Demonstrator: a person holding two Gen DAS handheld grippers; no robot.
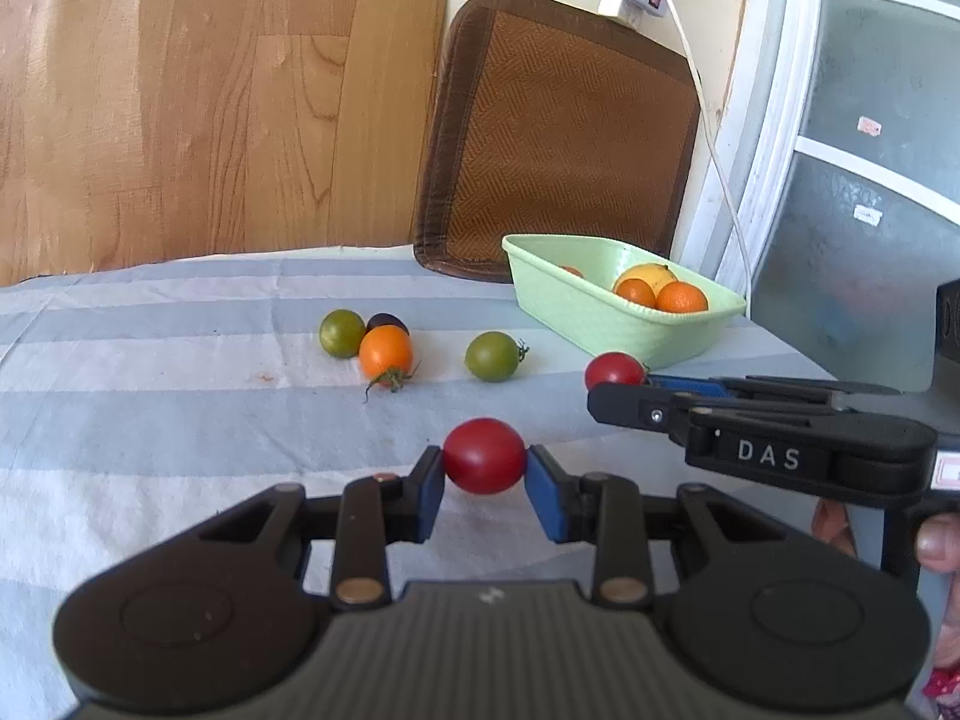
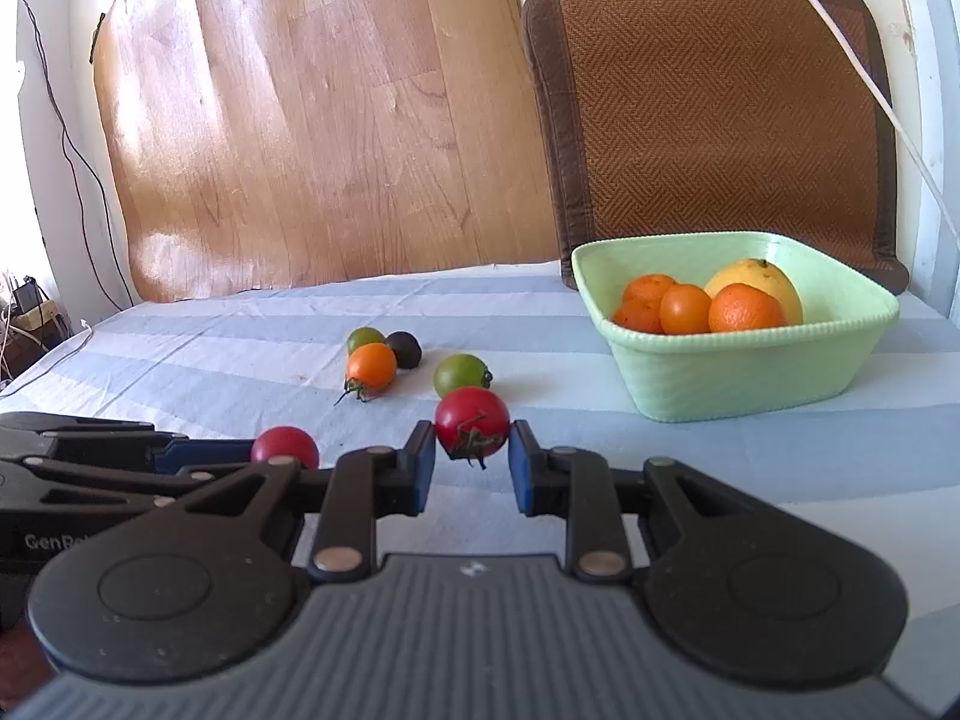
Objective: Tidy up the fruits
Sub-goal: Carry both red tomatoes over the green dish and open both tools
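My left gripper (image 1: 485, 463) is shut on a red cherry tomato (image 1: 485, 455) and holds it above the striped cloth. My right gripper (image 2: 471, 435) is shut on a second red tomato (image 2: 471, 421) with a green stem. Each shows in the other view: the right gripper (image 1: 618, 387) with its tomato (image 1: 613, 369), the left gripper (image 2: 264, 456) with its tomato (image 2: 284, 446). A pale green basket (image 2: 750, 372) at the right holds oranges (image 2: 746, 308) and a yellow fruit (image 2: 757, 282). It also shows in the left wrist view (image 1: 600, 318).
On the cloth lie an orange tomato (image 1: 386, 351), two green tomatoes (image 1: 342, 332) (image 1: 493, 356) and a dark fruit (image 1: 387, 321). A brown woven mat (image 2: 714, 108) and a wooden board (image 2: 312, 120) lean on the wall behind. A white cable (image 1: 714, 144) hangs near the basket.
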